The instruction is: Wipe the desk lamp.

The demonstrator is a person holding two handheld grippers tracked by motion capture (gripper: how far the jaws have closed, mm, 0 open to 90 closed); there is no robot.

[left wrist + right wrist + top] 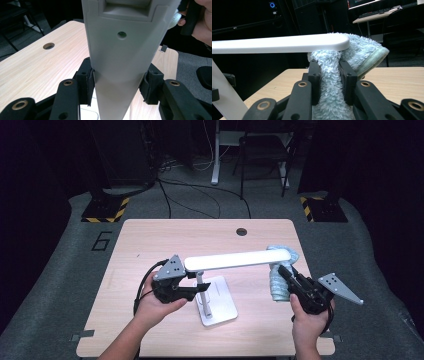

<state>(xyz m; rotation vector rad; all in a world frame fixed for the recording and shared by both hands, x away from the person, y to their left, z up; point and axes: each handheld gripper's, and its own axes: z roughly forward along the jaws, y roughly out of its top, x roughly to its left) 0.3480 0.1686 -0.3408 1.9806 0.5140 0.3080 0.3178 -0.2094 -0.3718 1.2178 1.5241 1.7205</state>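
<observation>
Left gripper (192, 287) clamps the white lamp (237, 260) by its stem, base on the table (150, 240). Right gripper (282, 272) pinches the blue towel (278, 287) under the lamp head's tip; towel's far side hidden.

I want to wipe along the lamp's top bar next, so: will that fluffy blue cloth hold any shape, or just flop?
The cloth probably flops: past the right gripper it droops over the lamp head. Its plush pile looks soft and light, so it likely bunches rather than slides. The lamp seems steadied by the left gripper, clamped on its stem.
</observation>
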